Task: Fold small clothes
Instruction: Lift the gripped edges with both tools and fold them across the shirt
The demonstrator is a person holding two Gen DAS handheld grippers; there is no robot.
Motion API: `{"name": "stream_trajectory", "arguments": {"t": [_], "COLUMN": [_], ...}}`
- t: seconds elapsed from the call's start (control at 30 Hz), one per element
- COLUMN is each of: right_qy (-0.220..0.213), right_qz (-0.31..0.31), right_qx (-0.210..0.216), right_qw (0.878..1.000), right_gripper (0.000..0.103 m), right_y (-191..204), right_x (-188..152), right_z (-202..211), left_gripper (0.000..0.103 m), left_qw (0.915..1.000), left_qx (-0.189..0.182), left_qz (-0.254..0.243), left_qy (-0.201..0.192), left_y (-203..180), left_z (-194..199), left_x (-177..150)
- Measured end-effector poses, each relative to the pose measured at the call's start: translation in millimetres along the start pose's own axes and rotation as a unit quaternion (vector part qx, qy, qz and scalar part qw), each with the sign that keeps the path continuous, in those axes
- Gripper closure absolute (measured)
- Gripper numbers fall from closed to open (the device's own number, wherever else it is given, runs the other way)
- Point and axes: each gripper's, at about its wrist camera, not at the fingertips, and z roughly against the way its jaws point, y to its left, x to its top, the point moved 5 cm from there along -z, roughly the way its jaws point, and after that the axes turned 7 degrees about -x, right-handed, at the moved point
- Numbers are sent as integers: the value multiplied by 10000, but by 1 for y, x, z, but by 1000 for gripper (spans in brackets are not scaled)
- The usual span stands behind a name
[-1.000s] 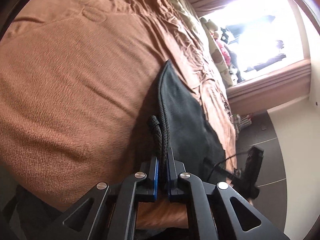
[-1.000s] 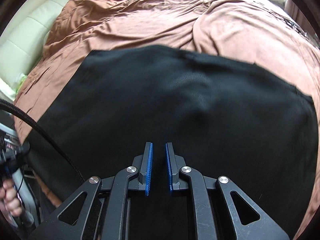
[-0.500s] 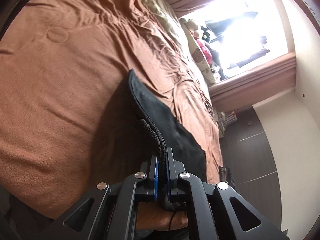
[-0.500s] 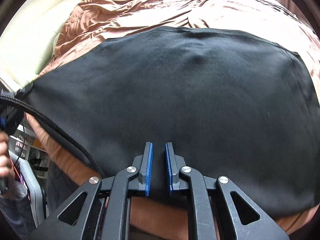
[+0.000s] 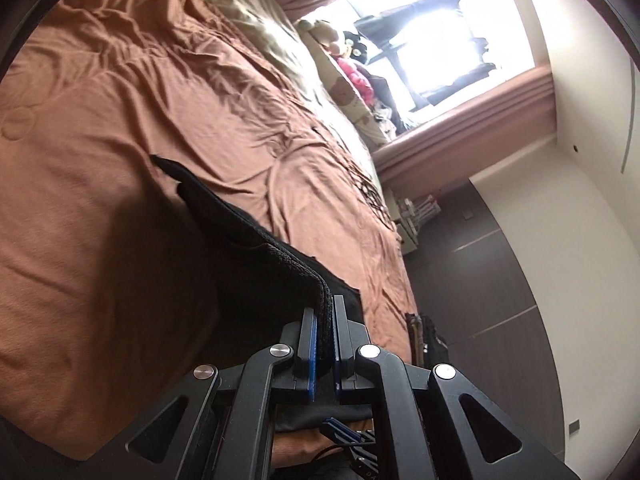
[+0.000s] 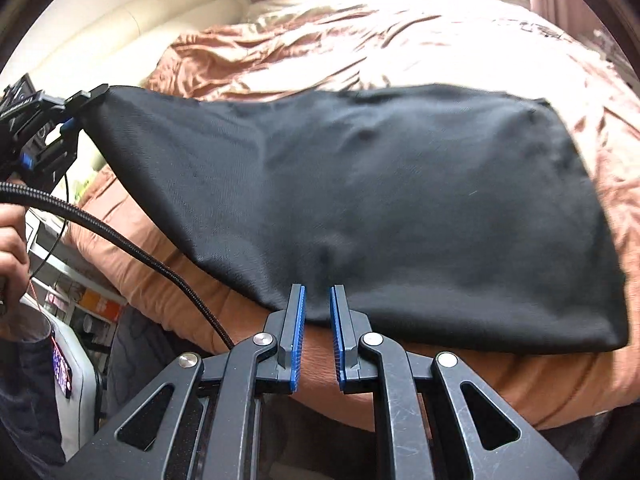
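While the black garment (image 6: pixel 360 208) lies spread across the brown bedspread (image 5: pixel 100 200), we log its near left corner lifted, pinched between the closed fingers of our left gripper (image 5: pixel 324 316). Our right gripper (image 6: pixel 317 320) hovers at the near hem, fingers parted, holding nothing. Beige pillows (image 5: pixel 256 28) sit beyond.

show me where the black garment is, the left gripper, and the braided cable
black garment (image 6: pixel 400 208), right wrist view, on the middle of the spread cloth.
left gripper (image 5: pixel 324 320), left wrist view, midway between its fingertips, shut on the garment's edge.
braided cable (image 6: pixel 120 236), right wrist view, on the middle of its black sleeve.
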Motion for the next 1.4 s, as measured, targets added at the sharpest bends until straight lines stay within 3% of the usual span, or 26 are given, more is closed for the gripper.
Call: {"name": "stream_trajectory", "arguments": {"t": [0.2,0.27,0.3,0.33,0.7,1.17,1.2,1.27,1.33,1.4], "right_qy": [-306,-420,-486,-535,-813,-764,-748,-712,-679,-650], "right_qz": [-221,-290,-362,-411,-1139,-1626,-1641,-1663,-1660,-1631], "right_qx": [9,-21,-12,-11,-88,27,31,50,90,100], "right_qw": [9993,9987,9982,9977,9901,9837,9836,9835,9837,9844], "right_gripper": [90,72,54,45,45,45,45,45,45,45], "right_y": [-25,-34,-41,-42,-105,-153,-155,-160,-161,-161], "right_x": [-7,-12,-14,-16,-47,-71,-72,-74,-76,-77], "right_z": [30,39,45,47,84,99,99,98,96,95], "left_gripper": [98,98,98,98,98,97,94,78,56,51], "left_qw": [9993,9986,9983,9980,9891,9720,9683,9628,9621,9629], "left_qx": [-149,-197,-215,-234,-343,-174,-65,-17,-29,70], "left_qz": [-254,-344,-382,-423,-908,-1055,-1097,-1094,-1097,-1129], "left_qy": [237,336,375,416,1105,2095,2242,2470,2497,2450], "left_y": [-37,-50,-56,-61,-118,-136,-136,-133,-130,-123], "left_z": [-32,-44,-49,-53,-131,-219,-226,-233,-235,-231], "left_x": [-3,-6,-7,-9,-49,-122,-129,-139,-143,-144]}}
